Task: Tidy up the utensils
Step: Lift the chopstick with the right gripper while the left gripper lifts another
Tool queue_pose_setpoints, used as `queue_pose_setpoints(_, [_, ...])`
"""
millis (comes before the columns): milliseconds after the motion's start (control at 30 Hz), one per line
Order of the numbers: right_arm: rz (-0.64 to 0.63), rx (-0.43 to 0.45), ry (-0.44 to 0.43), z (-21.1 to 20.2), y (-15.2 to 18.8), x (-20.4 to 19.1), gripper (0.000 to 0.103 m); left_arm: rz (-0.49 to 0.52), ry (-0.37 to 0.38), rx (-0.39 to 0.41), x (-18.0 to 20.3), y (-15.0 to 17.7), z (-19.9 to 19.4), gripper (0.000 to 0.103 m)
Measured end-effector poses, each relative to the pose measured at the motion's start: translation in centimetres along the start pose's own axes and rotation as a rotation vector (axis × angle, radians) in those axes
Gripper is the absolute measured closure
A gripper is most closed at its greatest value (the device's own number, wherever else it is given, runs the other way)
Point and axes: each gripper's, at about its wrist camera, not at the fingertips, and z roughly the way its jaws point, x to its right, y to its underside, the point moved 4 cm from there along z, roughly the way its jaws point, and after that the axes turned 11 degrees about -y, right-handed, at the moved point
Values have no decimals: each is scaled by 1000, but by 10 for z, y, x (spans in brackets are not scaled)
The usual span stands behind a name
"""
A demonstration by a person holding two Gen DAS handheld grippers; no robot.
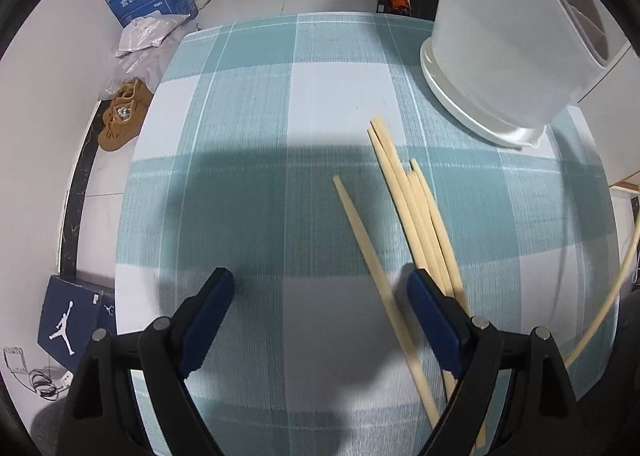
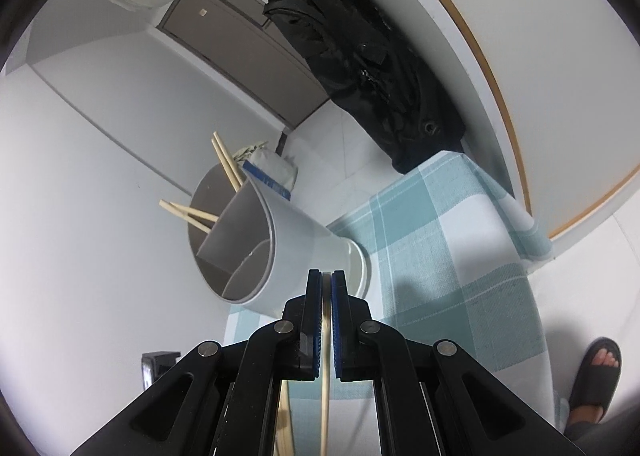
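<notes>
Right tongs (image 2: pixel 326 280) clamp pale, thin chopstick (image 2: pixel 325 396); left tongs (image 1: pixel 320 288) apart.

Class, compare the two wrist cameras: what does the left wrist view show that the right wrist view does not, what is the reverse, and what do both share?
Only the left wrist view shows the loose chopsticks lying on the table and the open left gripper above them. Only the right wrist view shows the right gripper shut on one chopstick, and chopsticks already standing in the holder's compartments. Both show the white utensil holder and the checked tablecloth.
</notes>
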Motion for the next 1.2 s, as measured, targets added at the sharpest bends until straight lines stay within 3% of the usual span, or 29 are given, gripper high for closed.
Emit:
queue_pose_setpoints(67, [6, 0, 0, 0, -2, 1, 99, 11, 8, -8, 3, -4, 1, 22])
queue_pose_setpoints(133, [14, 2, -2, 1, -3, 2, 99, 20, 29, -13, 5, -8, 0, 33])
queue_pose_setpoints(300, [21, 6, -6, 1, -7, 4, 99, 55, 43, -17, 16, -10, -5, 74])
queue_pose_setpoints(433, [32, 1, -5, 3, -7, 6, 99, 83, 74, -4, 23, -8, -8, 98])
queue_pose_setpoints(700, [-10, -2, 13, 2, -4, 3, 99, 19, 94, 72, 10, -7, -14, 101])
queue_pose_setpoints(800, [-50, 10, 3, -1, -1, -5, 99, -23, 125, 174, -1, -5, -34, 101])
queue_pose_setpoints(933, [-123, 13, -10, -1, 5, -20, 99, -82, 106, 309, -14, 2, -62, 101])
queue_pose_setpoints(1000, [-161, 6, -9, 1, 11, -28, 99, -122, 146, 362, -23, 7, -74, 101])
queue_pose_setpoints(1200, [-273, 11, -27, -2, 28, -56, 99, -149, 170, 464, -31, 18, -98, 101])
